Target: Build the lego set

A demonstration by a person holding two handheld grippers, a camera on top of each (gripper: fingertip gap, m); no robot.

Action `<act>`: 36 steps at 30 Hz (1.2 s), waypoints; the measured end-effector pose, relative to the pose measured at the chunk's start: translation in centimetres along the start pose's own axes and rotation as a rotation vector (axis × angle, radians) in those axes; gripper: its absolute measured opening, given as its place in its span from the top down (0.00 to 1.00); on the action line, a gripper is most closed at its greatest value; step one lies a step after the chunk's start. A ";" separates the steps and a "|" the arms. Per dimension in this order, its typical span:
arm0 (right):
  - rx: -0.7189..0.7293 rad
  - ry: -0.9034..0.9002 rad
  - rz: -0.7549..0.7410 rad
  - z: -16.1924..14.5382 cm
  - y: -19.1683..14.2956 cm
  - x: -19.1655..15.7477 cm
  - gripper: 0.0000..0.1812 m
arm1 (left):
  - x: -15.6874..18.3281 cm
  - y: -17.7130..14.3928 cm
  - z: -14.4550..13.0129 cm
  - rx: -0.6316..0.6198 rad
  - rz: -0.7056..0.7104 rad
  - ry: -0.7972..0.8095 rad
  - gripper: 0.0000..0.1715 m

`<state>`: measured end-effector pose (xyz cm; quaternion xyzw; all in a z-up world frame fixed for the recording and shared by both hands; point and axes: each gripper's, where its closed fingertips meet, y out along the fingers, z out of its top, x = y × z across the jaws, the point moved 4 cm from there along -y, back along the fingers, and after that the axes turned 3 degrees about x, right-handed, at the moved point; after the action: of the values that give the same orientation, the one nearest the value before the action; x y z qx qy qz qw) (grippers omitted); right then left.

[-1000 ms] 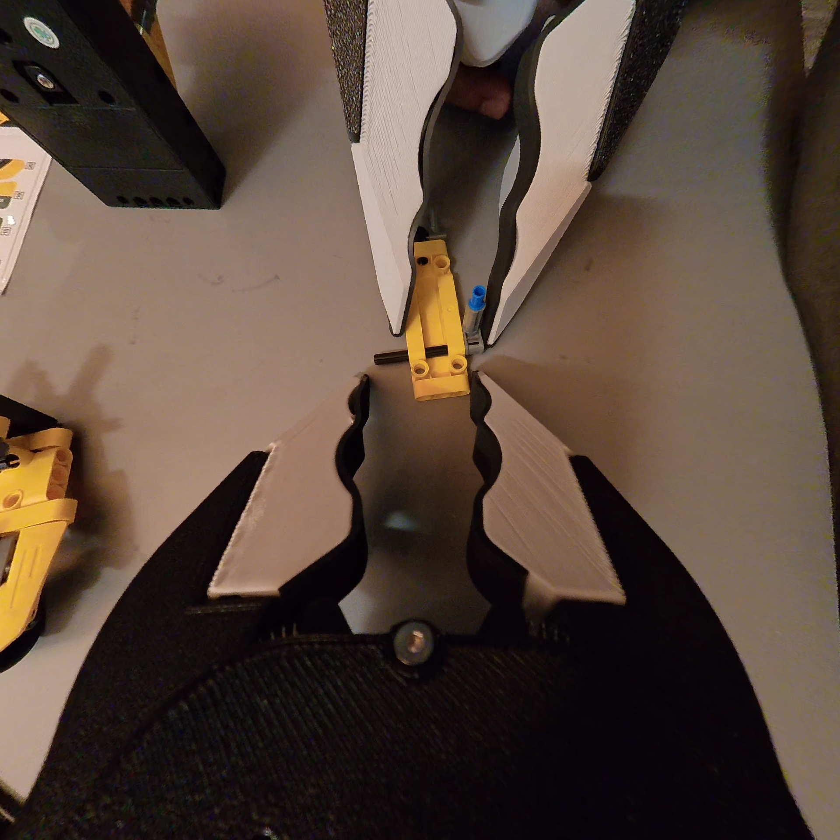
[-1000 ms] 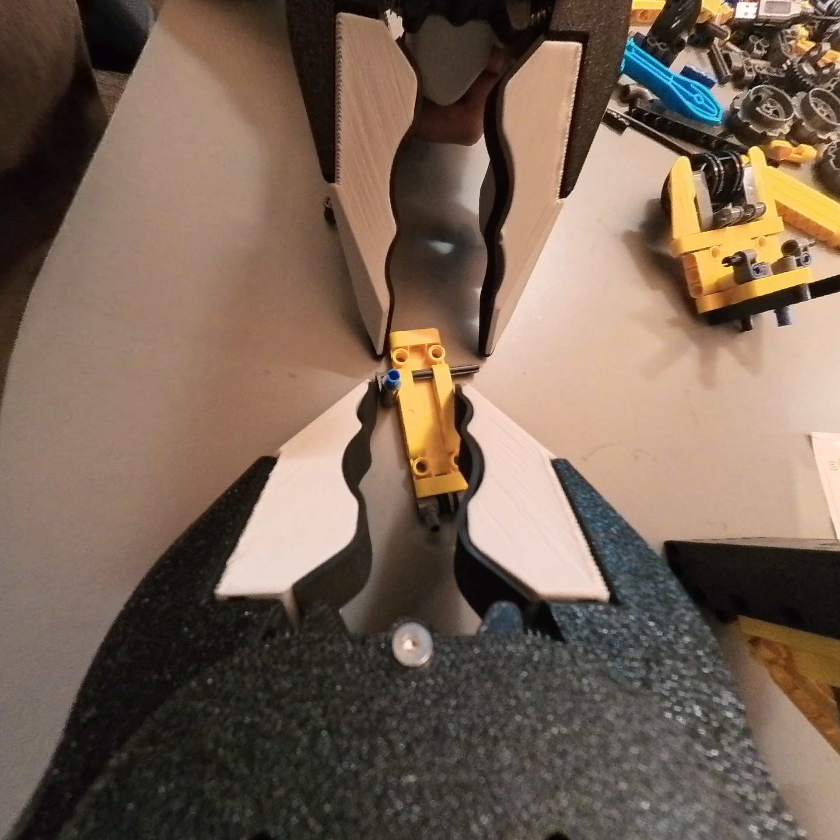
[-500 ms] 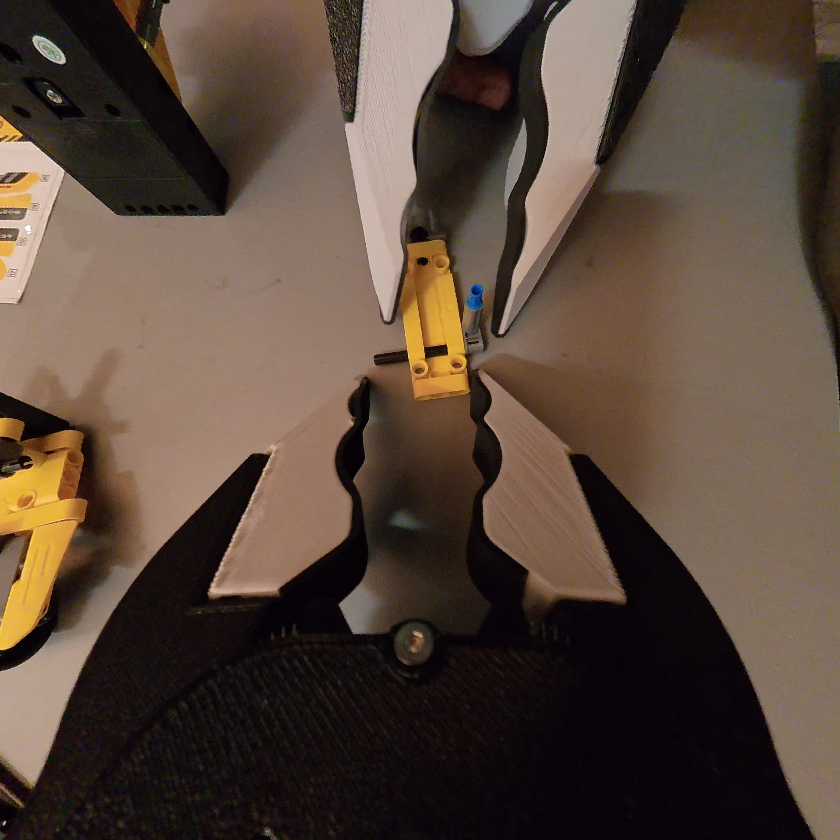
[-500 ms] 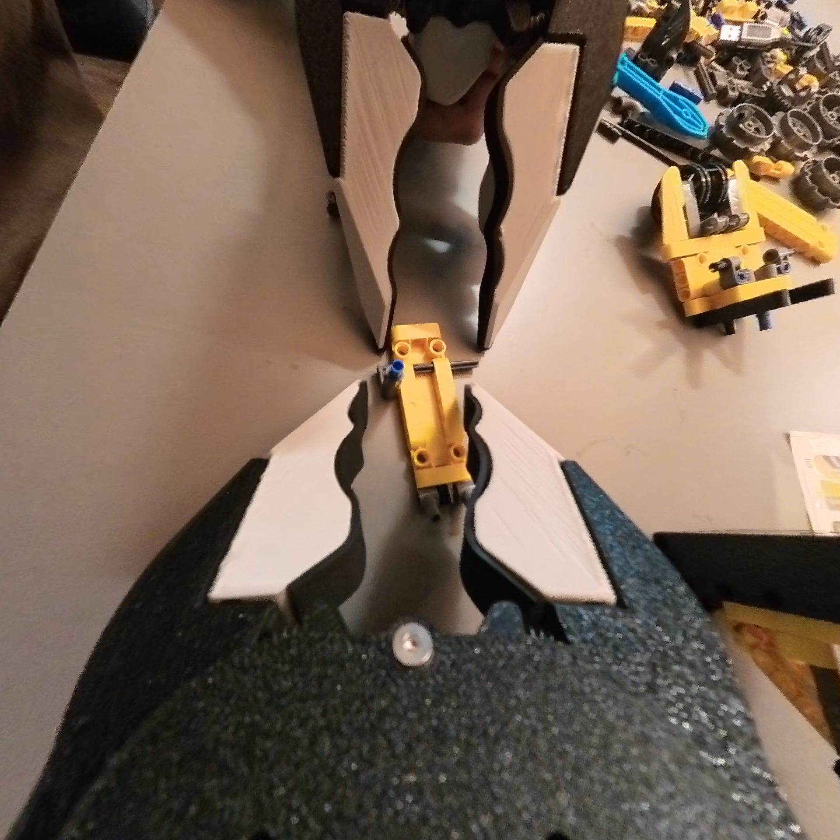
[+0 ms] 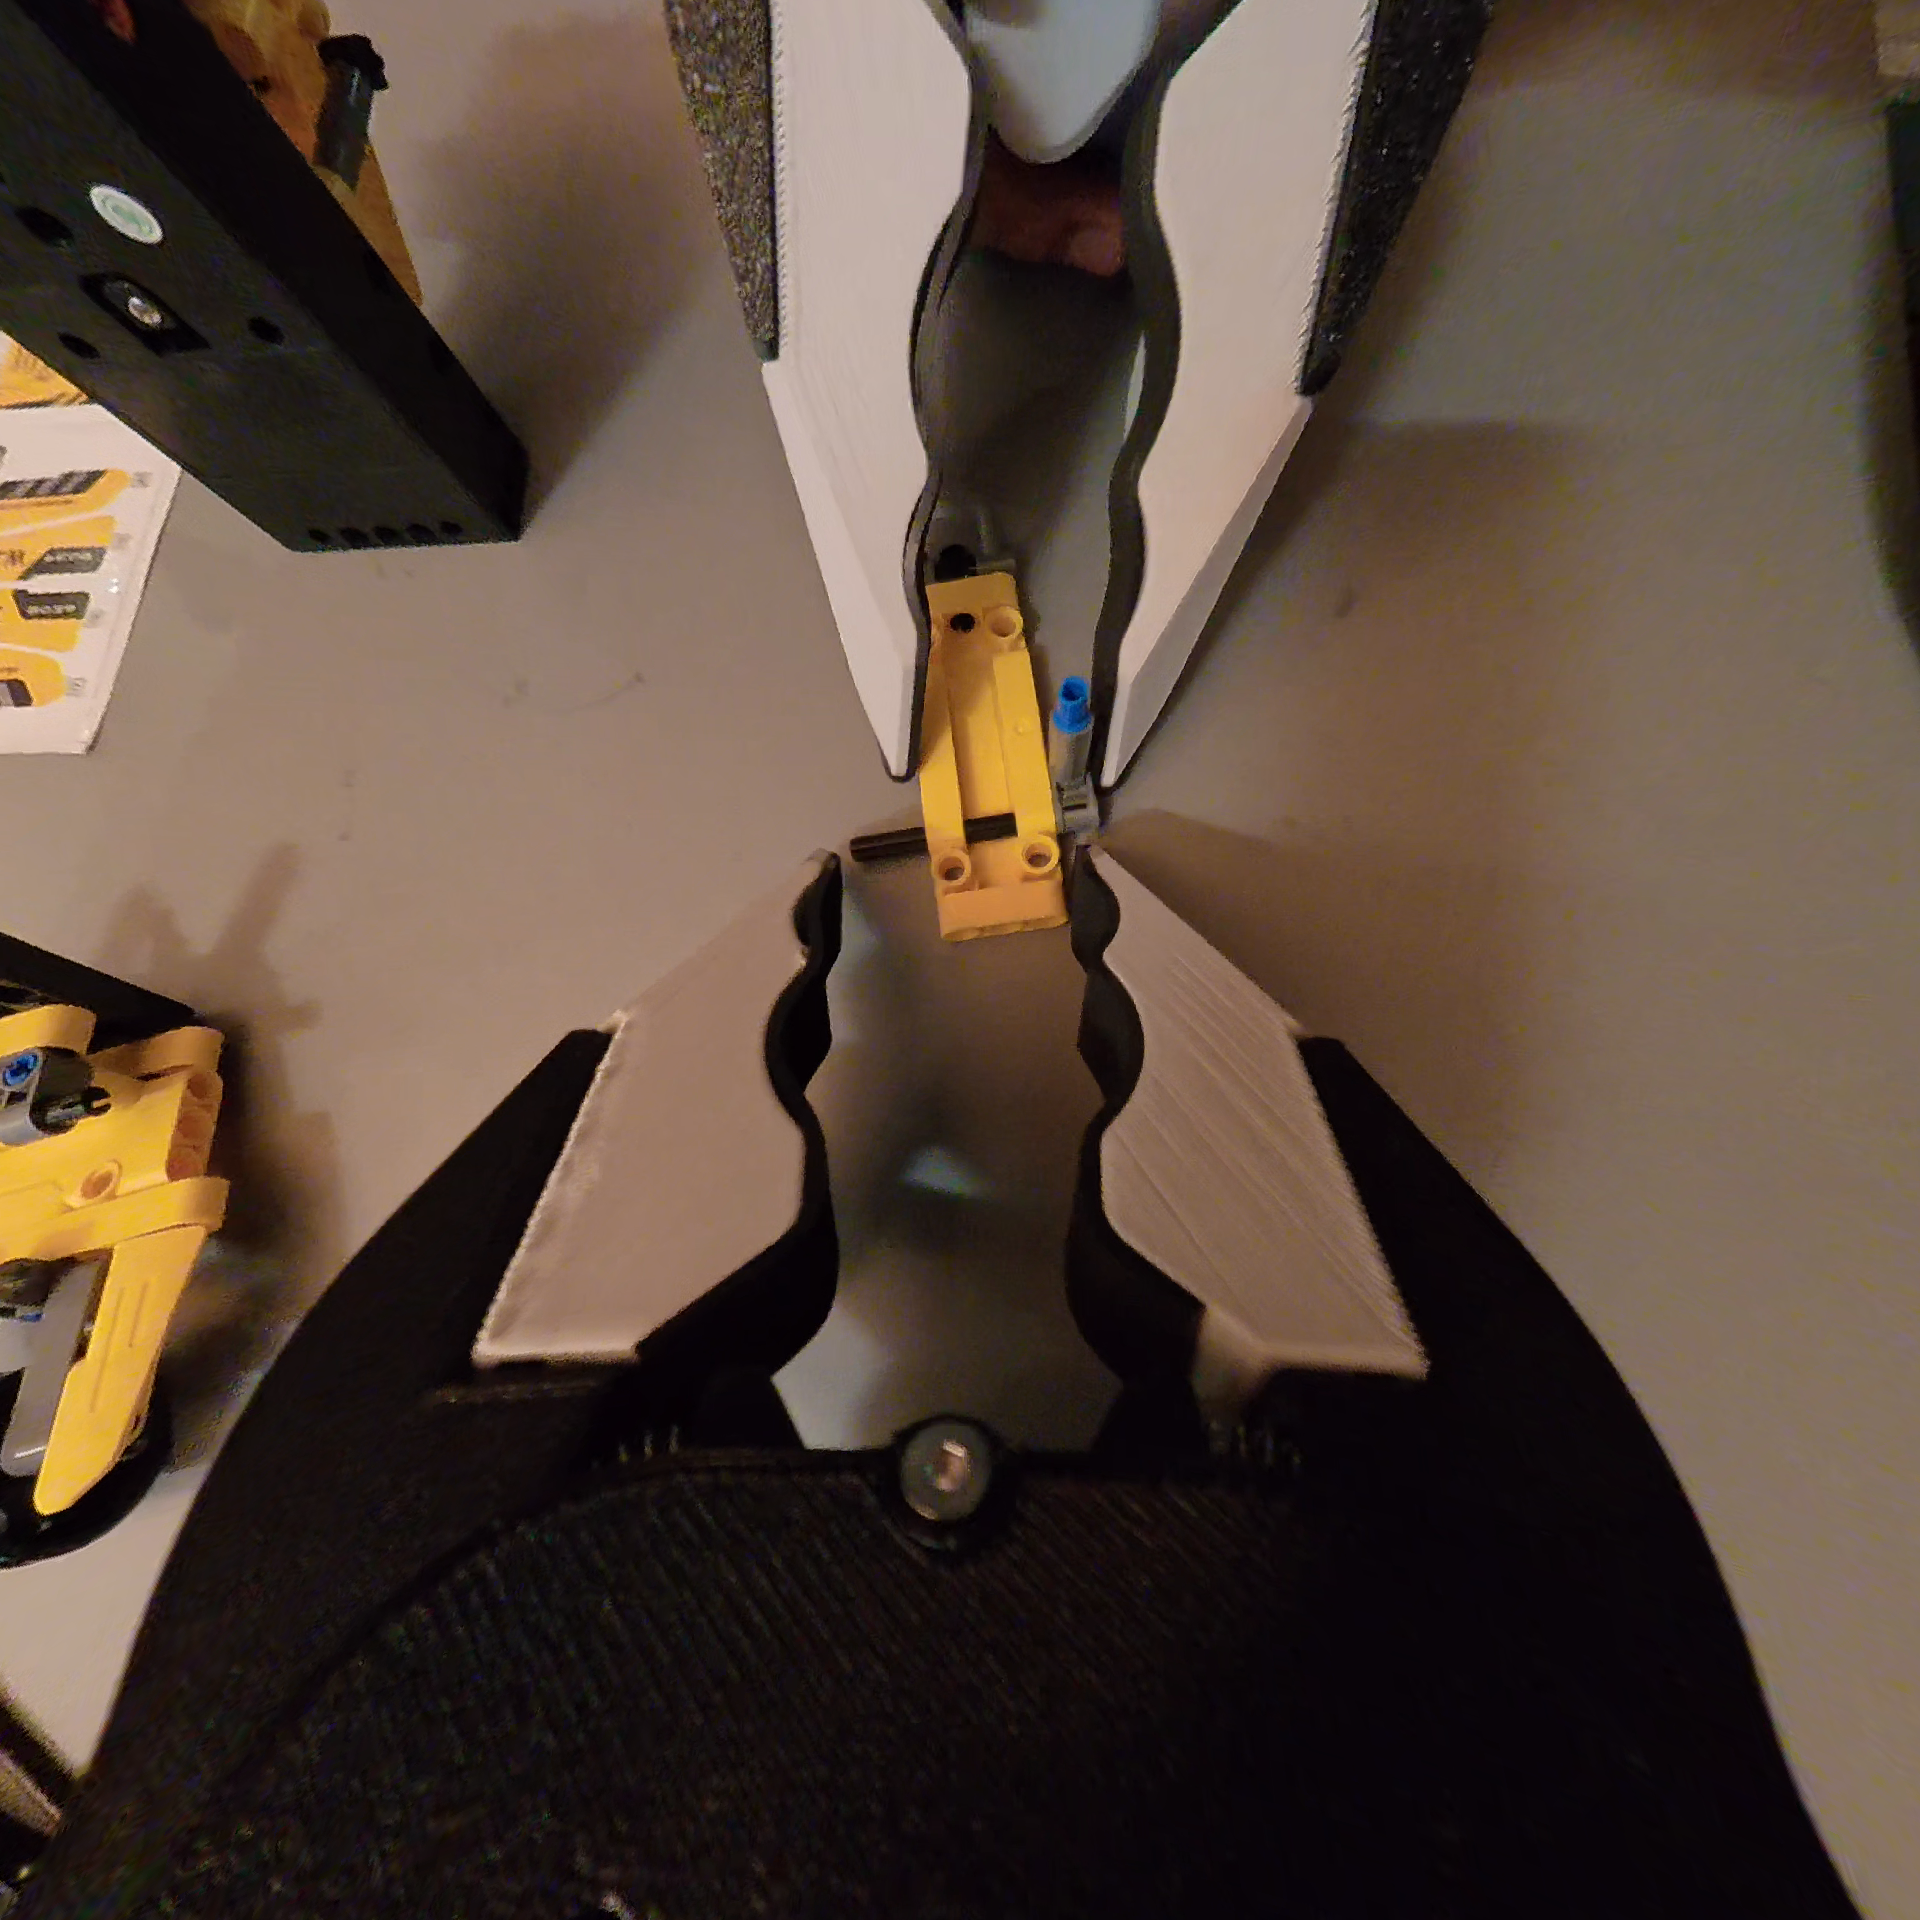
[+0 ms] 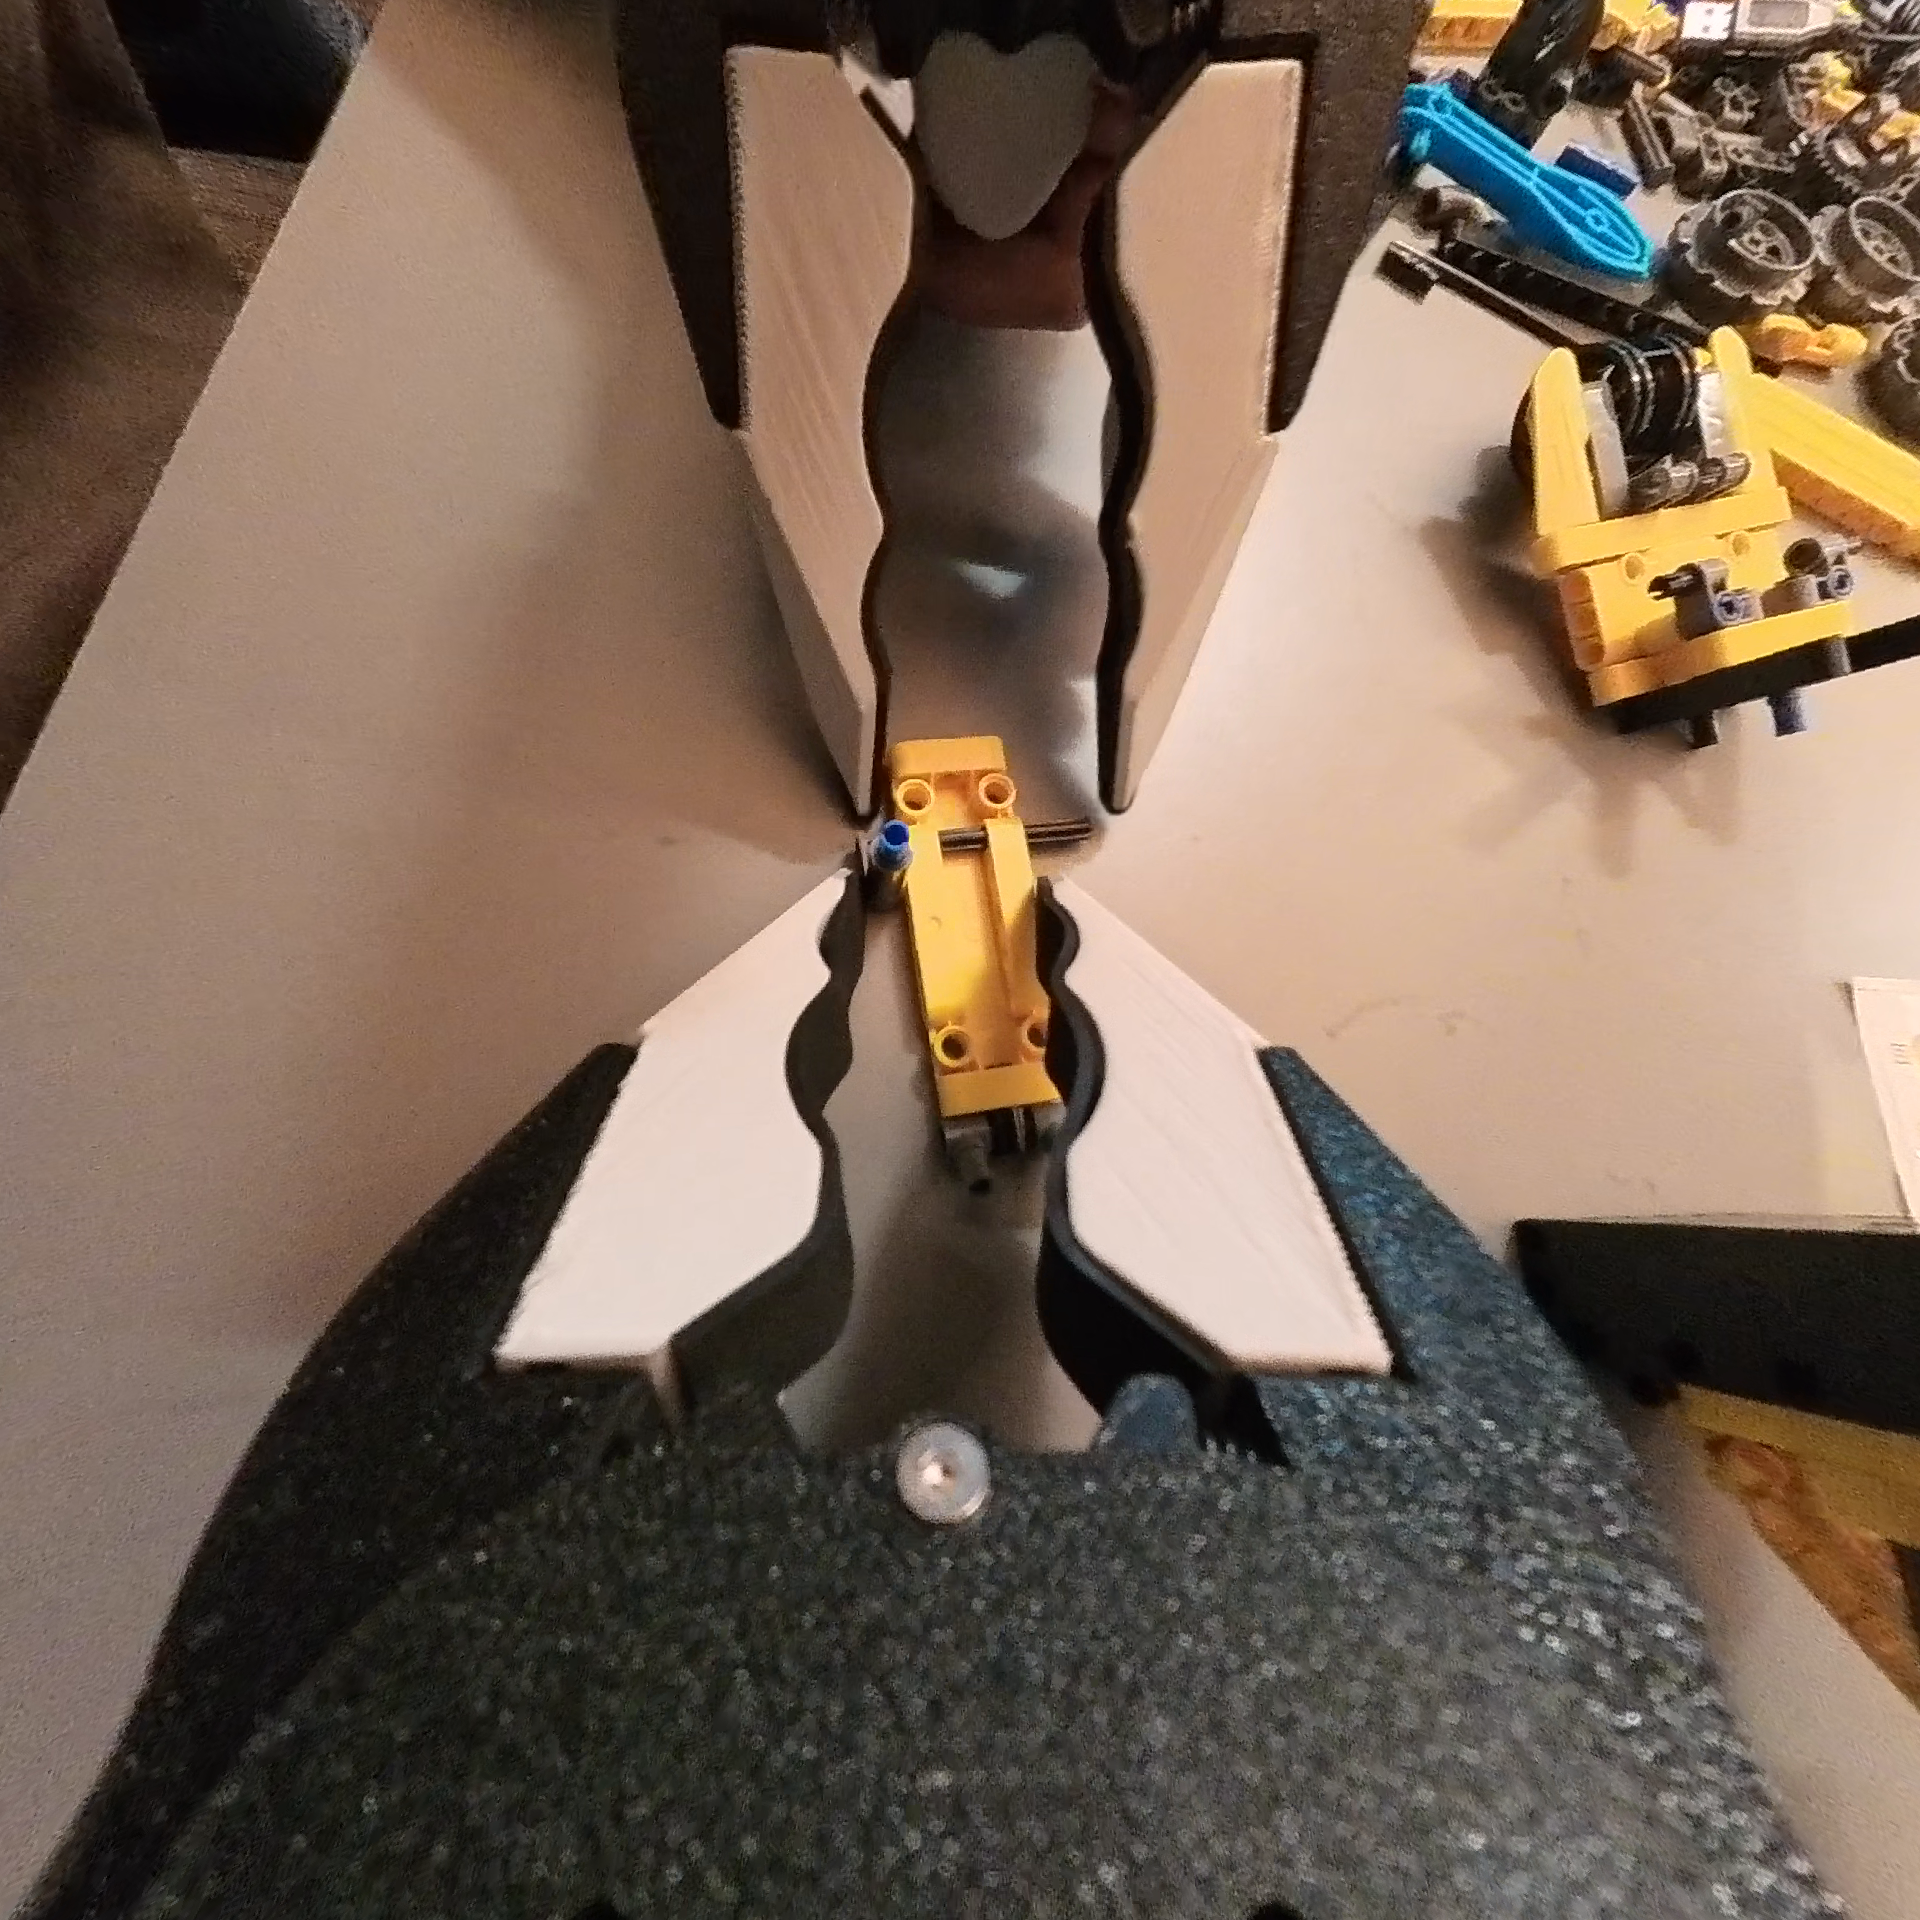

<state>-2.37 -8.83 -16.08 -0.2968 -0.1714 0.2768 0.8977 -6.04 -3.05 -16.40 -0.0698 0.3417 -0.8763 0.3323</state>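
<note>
A small yellow brick assembly (image 5: 987, 748) lies flat on the grey table (image 5: 1507, 935), with a black axle (image 5: 888, 844) through one end and a blue pin (image 5: 1070, 717) at its side. My left gripper (image 5: 956, 862) is open, its tips on either side of the assembly's near end. My right gripper (image 6: 948, 881) faces it and is open around the assembly (image 6: 977, 966). Its right-hand finger (image 6: 1070, 997) touches the assembly's side and the other finger stands beside the blue pin (image 6: 891, 840). Each gripper shows in the other's view at the top.
A black box (image 5: 239, 312) and a printed sheet (image 5: 62, 582) lie at the left, with a yellow model (image 5: 94, 1195) below them. The right wrist view shows that model (image 6: 1683, 582), a blue part (image 6: 1507, 177) and loose wheels (image 6: 1766, 239). The table edge runs along the left (image 6: 208, 343). Both grippers' tips are close together, under 4 cm apart.
Both grippers have shifted only slightly. The assembly's near end sits a little deeper between my left tips. The assembly itself has stayed on the table.
</note>
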 end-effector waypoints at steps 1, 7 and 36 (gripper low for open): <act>0.000 0.002 0.002 0.0 0.0 0.0 0.82 | 0.1 0.0 0.0 0.001 0.000 0.008 0.77; -0.001 0.008 0.008 0.0 0.0 0.0 0.82 | 0.2 0.1 0.1 0.001 -0.004 0.016 0.78; 0.003 -0.013 0.030 0.0 0.0 -0.3 0.82 | 0.2 0.2 0.2 -0.004 -0.046 -0.016 0.78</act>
<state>-2.61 -8.99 -16.10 -0.2960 -0.1725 0.2925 0.8928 -6.04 -3.38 -16.44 -0.0852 0.3393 -0.8824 0.3145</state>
